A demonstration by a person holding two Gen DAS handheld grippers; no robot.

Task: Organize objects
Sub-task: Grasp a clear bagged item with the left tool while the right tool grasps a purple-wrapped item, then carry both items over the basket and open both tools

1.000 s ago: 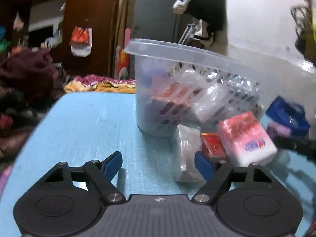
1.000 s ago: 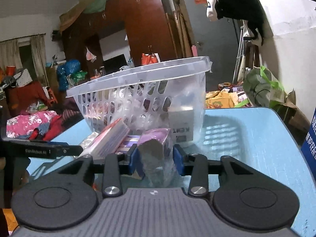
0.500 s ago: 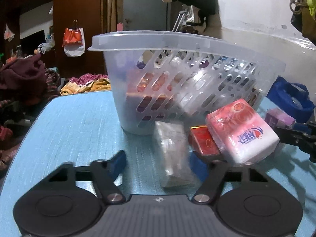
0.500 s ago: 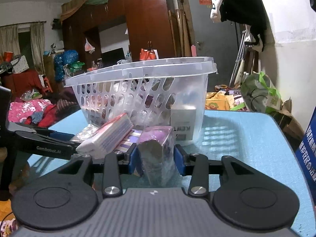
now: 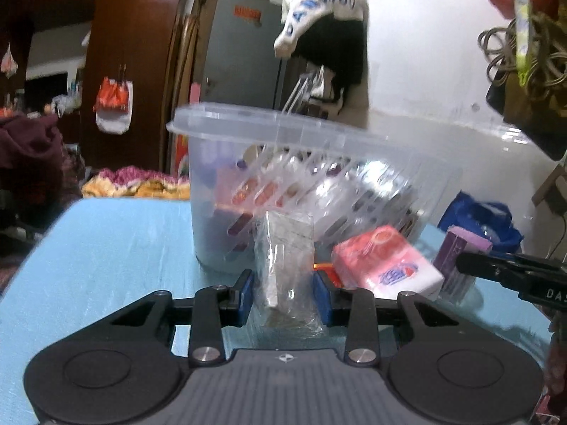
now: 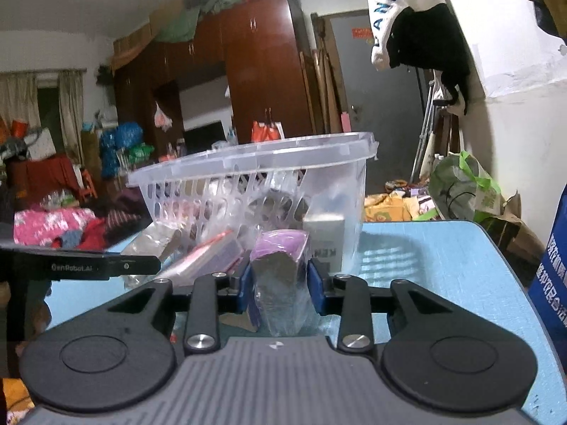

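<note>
Basket contents are blurred behind the clear slotted wall in the left wrist view; only pink and dark shapes can be made out. A red item is mostly hidden behind the left gripper finger and the pink pack. The left gripper's blue pads are closed onto a crinkly clear-wrapped packet, held upright just near of the basket. The right gripper is pinched on a purple box in glossy film, near the basket's right corner; whether either item touches the blue table cannot be told. The purple box is also seen far right in the left view, partly covered by the black gripper finger. A white box is seen through the basket wall, its print cut off
</note>
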